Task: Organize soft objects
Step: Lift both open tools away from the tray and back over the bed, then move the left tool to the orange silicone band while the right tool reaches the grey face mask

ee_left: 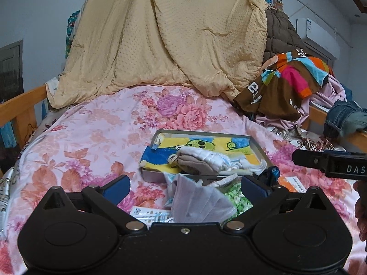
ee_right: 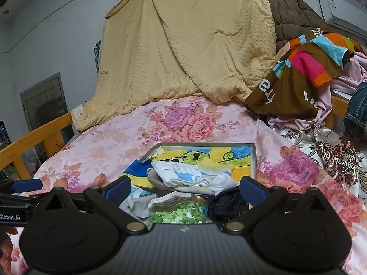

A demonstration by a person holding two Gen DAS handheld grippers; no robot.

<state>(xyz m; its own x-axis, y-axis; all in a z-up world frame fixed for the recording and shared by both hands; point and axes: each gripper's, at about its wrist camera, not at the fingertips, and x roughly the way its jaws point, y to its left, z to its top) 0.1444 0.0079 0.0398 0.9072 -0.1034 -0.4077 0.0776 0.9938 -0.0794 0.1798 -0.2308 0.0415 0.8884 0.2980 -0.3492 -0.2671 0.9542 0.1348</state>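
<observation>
A shallow grey box (ee_left: 158, 135) with a cartoon picture inside lies on the floral bedspread (ee_left: 91, 137). It holds a beige sock (ee_left: 195, 162) and a white-and-blue cloth (ee_right: 181, 175). Just in front of it lie a grey face mask (ee_left: 197, 204), a green-patterned cloth (ee_right: 181, 213) and a black cloth (ee_right: 226, 204). My left gripper (ee_left: 185, 185) is open, its blue pads (ee_left: 117, 186) wide on either side of the mask without touching it. My right gripper (ee_right: 185, 190) is open over the green and black cloths, gripping nothing.
A yellow quilt (ee_left: 165, 36) hangs at the bed's far end. A heap of clothes, topped by a brown multicoloured cloth (ee_left: 284, 82), fills the right side, with jeans (ee_left: 344, 116) on the wooden rail. A paper packet (ee_left: 149, 214) lies under my left gripper. A wooden rail (ee_left: 20, 105) runs on the left.
</observation>
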